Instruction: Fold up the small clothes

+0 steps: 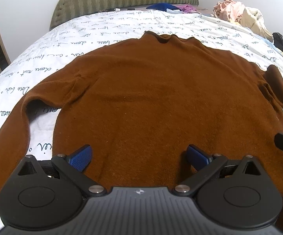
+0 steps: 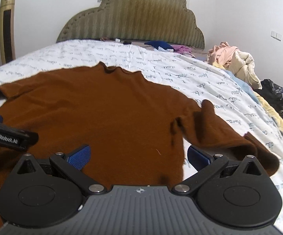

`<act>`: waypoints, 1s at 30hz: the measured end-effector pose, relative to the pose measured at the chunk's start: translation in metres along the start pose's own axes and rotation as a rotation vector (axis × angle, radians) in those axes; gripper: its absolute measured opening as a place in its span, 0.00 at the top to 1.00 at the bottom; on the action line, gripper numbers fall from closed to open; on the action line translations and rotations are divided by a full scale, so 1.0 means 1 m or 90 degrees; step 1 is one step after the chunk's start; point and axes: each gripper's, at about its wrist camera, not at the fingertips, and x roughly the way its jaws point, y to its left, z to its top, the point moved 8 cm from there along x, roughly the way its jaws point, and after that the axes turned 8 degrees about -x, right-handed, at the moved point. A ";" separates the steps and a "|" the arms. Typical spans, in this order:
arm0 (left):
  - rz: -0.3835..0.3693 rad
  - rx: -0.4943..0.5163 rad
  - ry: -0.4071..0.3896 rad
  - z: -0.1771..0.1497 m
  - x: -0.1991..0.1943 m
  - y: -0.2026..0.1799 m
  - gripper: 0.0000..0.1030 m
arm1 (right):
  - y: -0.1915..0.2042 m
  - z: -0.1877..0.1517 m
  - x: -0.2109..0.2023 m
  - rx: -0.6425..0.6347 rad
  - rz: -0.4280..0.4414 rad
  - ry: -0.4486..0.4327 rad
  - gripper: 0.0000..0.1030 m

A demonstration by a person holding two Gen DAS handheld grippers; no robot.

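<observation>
Spread tongs (image 1: pixel 139 157) over sweater (image 1: pixel 151 98) hem.

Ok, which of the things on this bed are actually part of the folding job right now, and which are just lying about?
Part of the job:
- brown sweater, spread flat on the bedsheet
- left gripper, jaws open above the hem
- right gripper, jaws open at the sweater's right edge

Just lying about:
- pile of clothes
- dark clothes
- blue garment by the headboard
</observation>
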 end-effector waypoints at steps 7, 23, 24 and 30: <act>-0.003 0.009 -0.004 0.001 -0.002 -0.003 0.00 | 0.007 -0.011 0.010 -0.042 0.001 0.041 0.00; -0.005 0.010 0.004 -0.002 0.000 -0.005 0.00 | 0.023 0.006 -0.005 -0.030 0.034 -0.043 0.00; -0.005 0.009 0.005 -0.002 0.000 -0.006 0.00 | 0.024 0.007 -0.005 -0.029 0.035 -0.045 0.00; 0.009 0.017 -0.012 -0.001 -0.003 -0.006 0.00 | 0.022 0.008 -0.008 -0.019 0.061 -0.075 0.00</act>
